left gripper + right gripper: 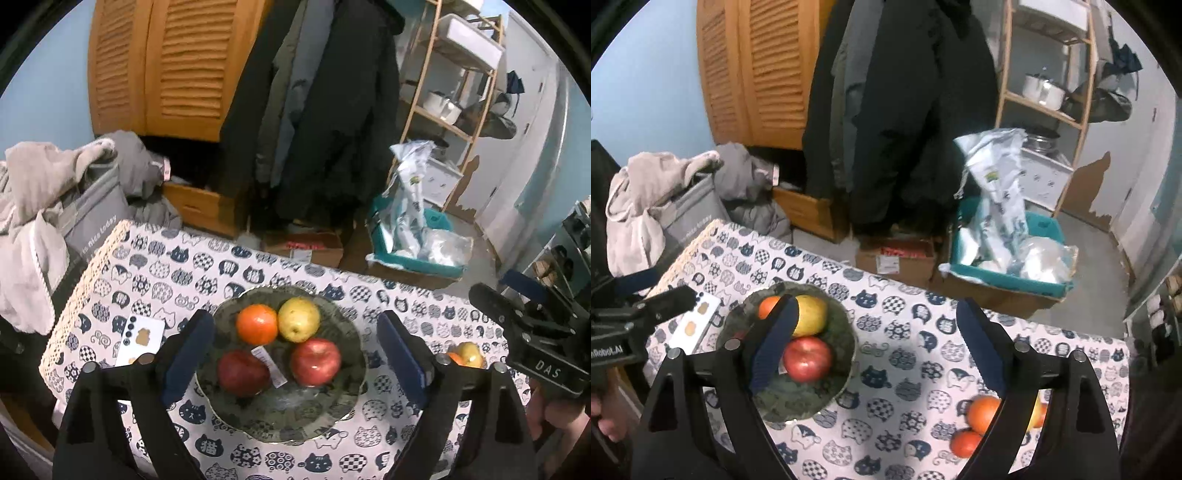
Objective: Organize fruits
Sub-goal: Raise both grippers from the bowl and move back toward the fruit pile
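"DAS" on the right gripper; "nRobot.AI" on the left gripper.

Wide-open right gripper above a cat-patterned bench.
Dark round bowl holds a red apple; two oranges lie apart.

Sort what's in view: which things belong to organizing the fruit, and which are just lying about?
Job:
- plate holding orange, yellow pear, two red apples
- loose oranges on the tablecloth

Lying about:
- sticker card
- coats
- teal bin
- shelf
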Available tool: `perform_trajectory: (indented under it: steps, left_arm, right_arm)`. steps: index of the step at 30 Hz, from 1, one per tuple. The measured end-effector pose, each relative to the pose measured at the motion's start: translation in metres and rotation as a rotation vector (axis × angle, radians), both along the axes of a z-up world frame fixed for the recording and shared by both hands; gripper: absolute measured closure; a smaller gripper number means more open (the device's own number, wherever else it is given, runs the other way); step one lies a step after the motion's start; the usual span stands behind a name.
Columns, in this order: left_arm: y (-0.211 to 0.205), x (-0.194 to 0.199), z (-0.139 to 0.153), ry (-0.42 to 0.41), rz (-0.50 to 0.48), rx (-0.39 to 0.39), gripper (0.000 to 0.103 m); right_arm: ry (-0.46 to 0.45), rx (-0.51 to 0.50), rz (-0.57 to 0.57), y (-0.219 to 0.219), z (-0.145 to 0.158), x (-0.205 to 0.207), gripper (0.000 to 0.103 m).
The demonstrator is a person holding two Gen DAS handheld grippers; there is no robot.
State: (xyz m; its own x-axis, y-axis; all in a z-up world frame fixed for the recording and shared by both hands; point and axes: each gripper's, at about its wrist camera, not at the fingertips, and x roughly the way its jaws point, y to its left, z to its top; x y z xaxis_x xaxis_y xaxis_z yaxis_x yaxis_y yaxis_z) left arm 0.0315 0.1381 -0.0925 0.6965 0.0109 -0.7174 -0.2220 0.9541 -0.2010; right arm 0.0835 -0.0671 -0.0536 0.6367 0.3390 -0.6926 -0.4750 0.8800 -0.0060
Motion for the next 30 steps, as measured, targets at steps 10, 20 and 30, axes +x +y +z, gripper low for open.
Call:
perform_trajectory:
  steps: [10,20,30]
  left_arm:
    - [-0.033,-0.014,0.031,-0.079,-0.043,0.072,0.001]
    - [-0.067,-0.015,0.048,-0.118,-0.096,0.095,0.001]
    - [-0.111,-0.005,0.048,-0.107,-0.187,0.134,0.001]
  right_arm:
    - [-0.062,0.013,-0.041,-0.049,0.023,-0.027,0.014]
    - [-0.129,0.021,-0.096,-0.099,0.043,-0.051,0.013]
    - [-0.156,0.005,-0.181,-0.143,0.044,-0.059,0.013]
